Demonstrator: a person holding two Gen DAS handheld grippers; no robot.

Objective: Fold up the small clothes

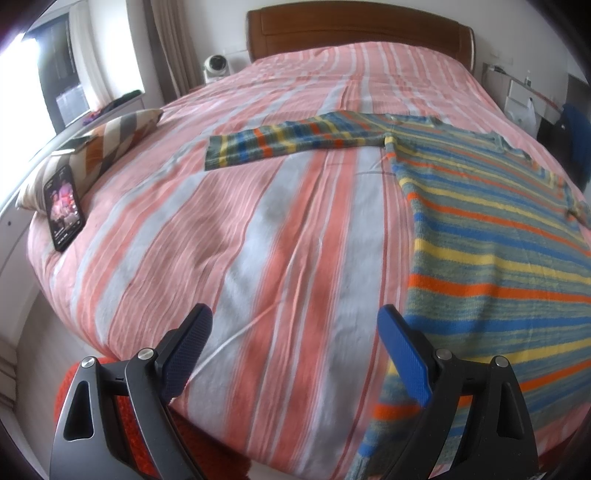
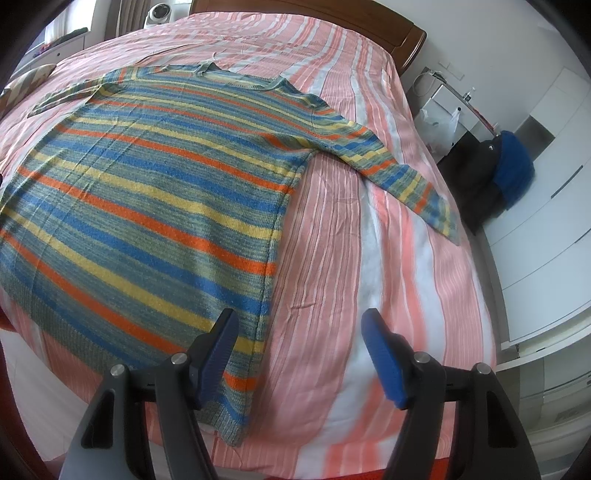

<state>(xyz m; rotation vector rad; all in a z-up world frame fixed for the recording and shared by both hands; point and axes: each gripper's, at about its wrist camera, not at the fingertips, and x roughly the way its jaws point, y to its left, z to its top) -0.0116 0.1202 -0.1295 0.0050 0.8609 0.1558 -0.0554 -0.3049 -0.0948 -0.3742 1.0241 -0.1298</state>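
Observation:
A knitted sweater [image 2: 147, 192] with blue, yellow, orange and grey-green stripes lies spread flat on the bed [image 1: 258, 229], neck toward the headboard. Its left sleeve [image 1: 291, 142] stretches sideways and its right sleeve [image 2: 399, 170] angles toward the bed's right edge. My left gripper [image 1: 295, 321] hovers open above the near edge of the bed, just left of the sweater's [image 1: 495, 236] lower left side, with nothing between its fingers. Over the sweater's lower right corner, my right gripper [image 2: 301, 325] is open too and holds nothing; its left finger [image 2: 218, 347] is above the side seam.
A striped pillow [image 1: 99, 147] and a phone [image 1: 62, 212] with a lit screen rest at the bed's left edge. A wooden headboard [image 1: 354, 33] closes the far end. White drawers [image 2: 543, 206], a dark bag with blue cloth [image 2: 509, 166] and a plastic bag [image 2: 439, 127] stand right of the bed.

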